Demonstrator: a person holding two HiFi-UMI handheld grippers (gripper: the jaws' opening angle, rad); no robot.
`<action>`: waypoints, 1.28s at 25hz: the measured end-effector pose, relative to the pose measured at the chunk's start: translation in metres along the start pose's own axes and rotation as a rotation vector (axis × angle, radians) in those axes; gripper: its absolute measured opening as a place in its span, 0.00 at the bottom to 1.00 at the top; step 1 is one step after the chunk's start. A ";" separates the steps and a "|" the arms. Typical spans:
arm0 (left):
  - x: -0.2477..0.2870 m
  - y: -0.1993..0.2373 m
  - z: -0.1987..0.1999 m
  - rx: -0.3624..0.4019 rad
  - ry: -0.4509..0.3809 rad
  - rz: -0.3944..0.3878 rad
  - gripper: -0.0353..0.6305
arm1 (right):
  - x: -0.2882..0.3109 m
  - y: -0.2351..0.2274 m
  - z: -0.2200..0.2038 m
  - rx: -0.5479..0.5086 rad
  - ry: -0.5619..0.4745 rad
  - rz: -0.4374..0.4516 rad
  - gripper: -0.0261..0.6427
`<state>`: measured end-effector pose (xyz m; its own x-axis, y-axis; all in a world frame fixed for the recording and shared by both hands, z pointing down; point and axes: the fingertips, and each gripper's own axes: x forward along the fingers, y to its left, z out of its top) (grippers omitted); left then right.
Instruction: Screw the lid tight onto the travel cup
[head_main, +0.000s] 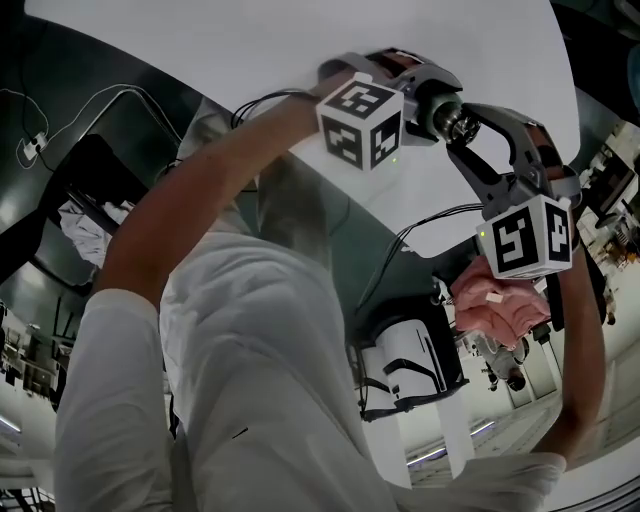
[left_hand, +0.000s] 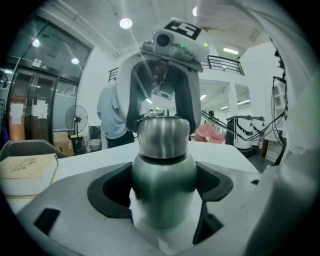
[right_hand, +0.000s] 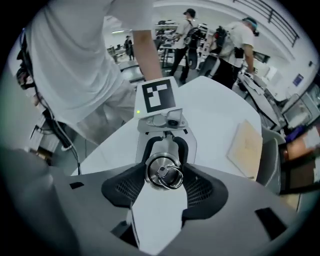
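- Cup (left_hand: 162, 172): one, held up over the white table (right_hand: 215, 115). The left gripper (left_hand: 161, 200) has its jaws closed tight on the cup's green belly.
- Lid (left_hand: 164, 134): one, silver, with one ring (right_hand: 170, 176) on top. It sits on the cup's neck, and the right gripper (right_hand: 165, 175) presses its jaws on the lid's sides.
- Step: twisting the lid on, I think. Next, the right gripper should turn while the left holds firm.
- Grippers: two.
- Board (right_hand: 246, 142): one, farther off on the table.

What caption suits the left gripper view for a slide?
The left gripper holds the travel cup by its body, white table behind; the right gripper grips the lid.
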<state>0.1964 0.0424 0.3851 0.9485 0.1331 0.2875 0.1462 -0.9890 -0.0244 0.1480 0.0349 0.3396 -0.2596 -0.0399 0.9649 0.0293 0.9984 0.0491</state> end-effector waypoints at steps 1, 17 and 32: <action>0.000 0.000 0.000 0.001 0.000 0.000 0.61 | 0.000 -0.002 0.000 0.070 -0.008 -0.025 0.39; -0.001 0.001 -0.002 0.000 0.003 0.003 0.61 | -0.004 -0.013 -0.007 0.825 -0.083 -0.305 0.39; 0.000 0.001 -0.001 0.003 -0.004 0.001 0.61 | -0.027 0.001 0.015 0.114 -0.007 -0.023 0.43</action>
<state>0.1963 0.0413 0.3858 0.9496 0.1324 0.2841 0.1460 -0.9889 -0.0274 0.1405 0.0372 0.3093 -0.2652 -0.0632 0.9621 -0.0863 0.9954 0.0415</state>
